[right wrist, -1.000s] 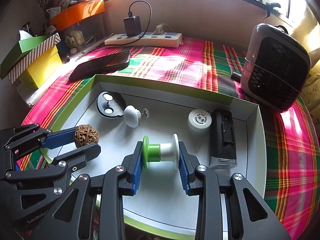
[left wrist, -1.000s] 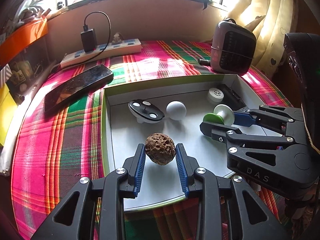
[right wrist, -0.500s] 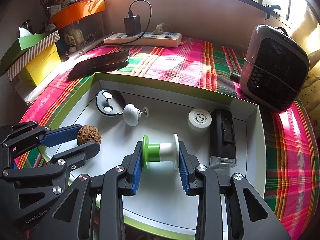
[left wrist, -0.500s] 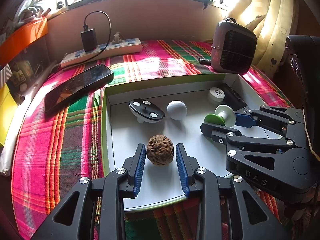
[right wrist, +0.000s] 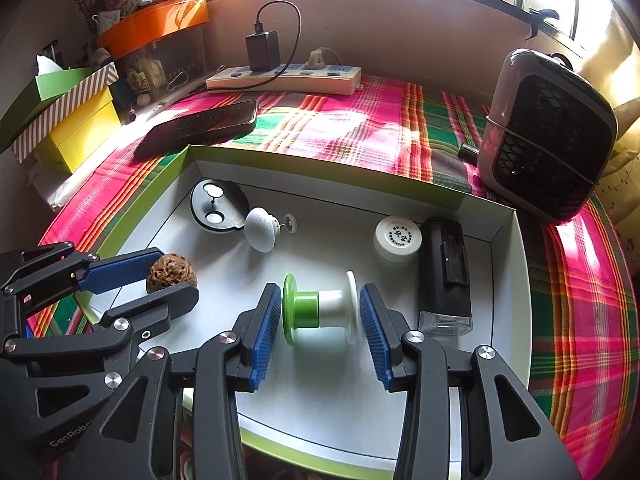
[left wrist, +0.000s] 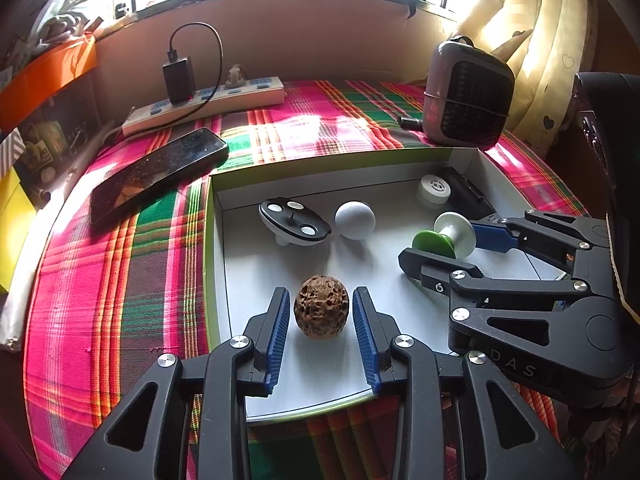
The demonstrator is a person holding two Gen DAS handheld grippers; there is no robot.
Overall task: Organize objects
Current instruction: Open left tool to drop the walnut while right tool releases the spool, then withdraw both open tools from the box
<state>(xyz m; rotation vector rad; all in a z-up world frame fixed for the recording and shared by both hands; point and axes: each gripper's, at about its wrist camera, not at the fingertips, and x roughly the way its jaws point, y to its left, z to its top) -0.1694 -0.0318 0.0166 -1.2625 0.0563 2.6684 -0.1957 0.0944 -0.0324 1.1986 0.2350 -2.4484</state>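
The left gripper (left wrist: 321,322) is opening; its blue pads stand just clear of the walnut (left wrist: 321,311), a brown, pitted, egg-shaped nut resting on the white floor of the tray (left wrist: 212,240) near its left wall. The right gripper (right wrist: 320,322) is opening too, gaps showing either side of the spool (right wrist: 319,307), which has a green flange, a white flange and lies on its side mid-tray. A second ago both sets of pads pressed their objects, the walnut held slightly above the floor.
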